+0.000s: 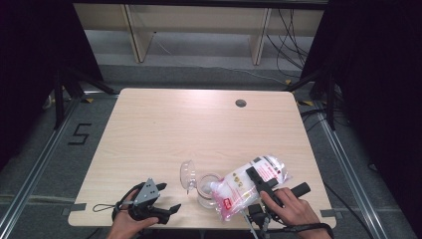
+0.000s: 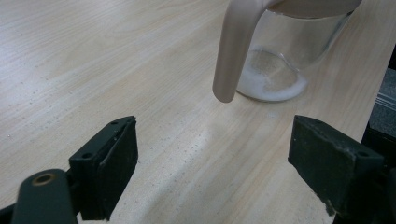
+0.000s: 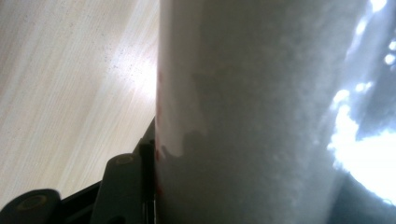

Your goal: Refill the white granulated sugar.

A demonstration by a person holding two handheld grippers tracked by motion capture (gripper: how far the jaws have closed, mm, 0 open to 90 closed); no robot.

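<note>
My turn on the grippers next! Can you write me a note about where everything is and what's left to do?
Right gripper: shut on the bag of white powder, holding it tipped, mouth down over the glass jar.
Left gripper: open, holding nothing, resting at the near table edge left of the jar.
Jar: upright at the near edge, lid swung open, with a thin layer of white powder on the bottom.
Done: jar opened, pouring started.
Left: probably keep pouring, then set the bag down and close the lid. The free gripper could steady the jar.
</note>
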